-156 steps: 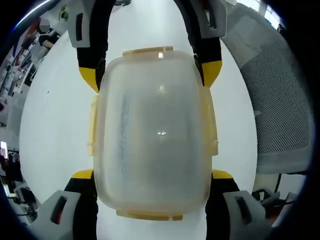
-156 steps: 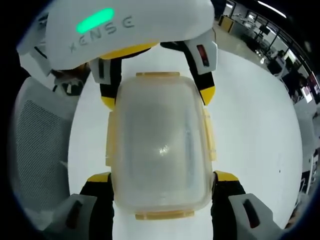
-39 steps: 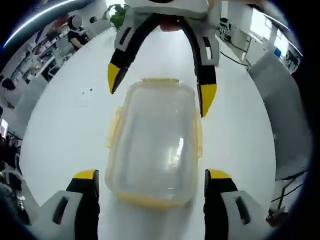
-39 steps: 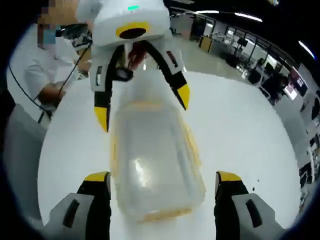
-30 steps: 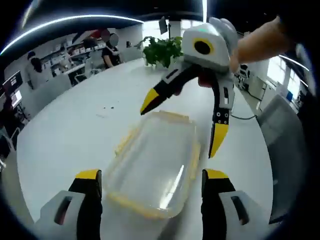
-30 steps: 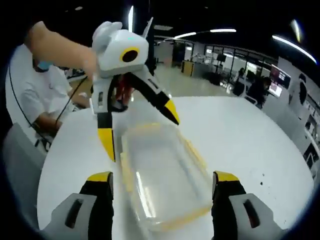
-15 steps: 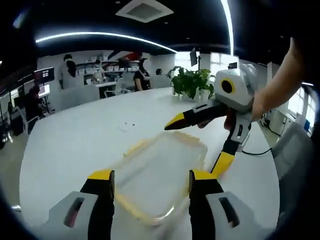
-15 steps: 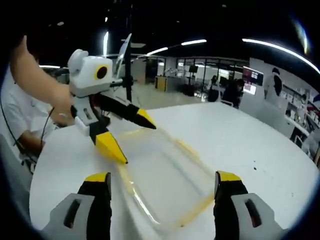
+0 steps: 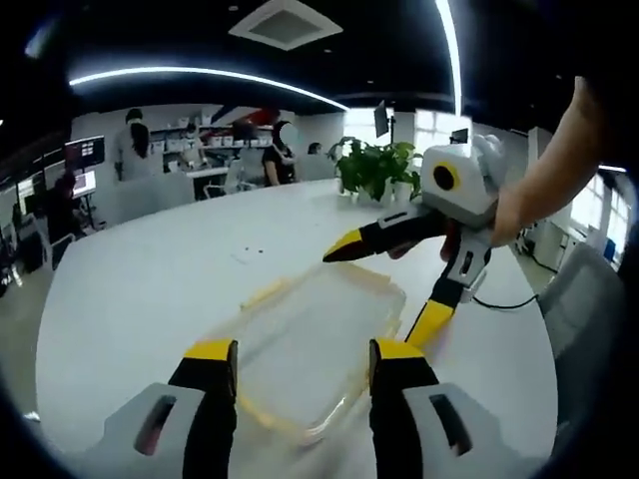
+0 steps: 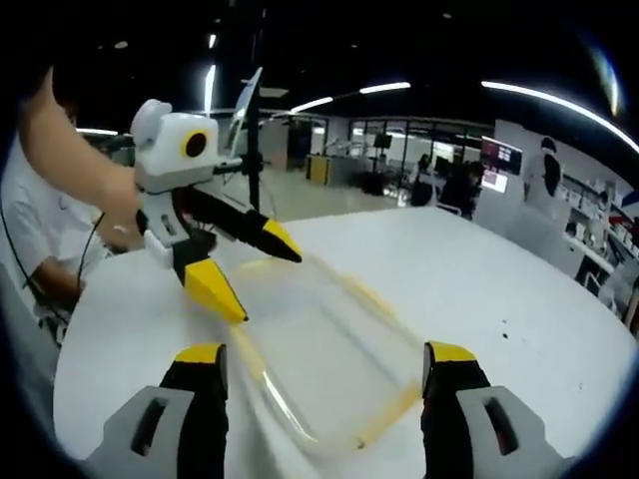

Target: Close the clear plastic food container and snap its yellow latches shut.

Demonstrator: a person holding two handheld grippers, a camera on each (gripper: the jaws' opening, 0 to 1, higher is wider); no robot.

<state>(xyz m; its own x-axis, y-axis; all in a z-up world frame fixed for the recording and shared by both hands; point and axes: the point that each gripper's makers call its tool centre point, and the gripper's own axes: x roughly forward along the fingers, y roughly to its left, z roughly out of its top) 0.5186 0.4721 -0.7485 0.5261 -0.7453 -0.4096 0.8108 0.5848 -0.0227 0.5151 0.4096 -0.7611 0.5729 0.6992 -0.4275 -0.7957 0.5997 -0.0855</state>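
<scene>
The clear plastic container (image 9: 315, 339) with its lid on lies flat on the white table (image 9: 150, 289), with yellow latches (image 9: 268, 292) along its edges. Whether they are snapped down is not readable. My left gripper (image 9: 300, 361) is open, its yellow-tipped jaws flanking the container's near end. My right gripper (image 9: 379, 294), held by a hand, hovers open over the far end. In the right gripper view the container (image 10: 319, 349) lies ahead of the open right gripper (image 10: 324, 364), and the left gripper (image 10: 270, 289) hangs open above its far left corner.
A potted plant (image 9: 374, 170) stands at the table's far edge and a grey chair (image 9: 589, 319) is at the right. People sit at desks in the office behind. A seated person (image 10: 50, 239) is close to the table.
Both views swung up from looking straight down to a low slant across the table. Both grippers drew back from the container's sides and rose; the container stayed put.
</scene>
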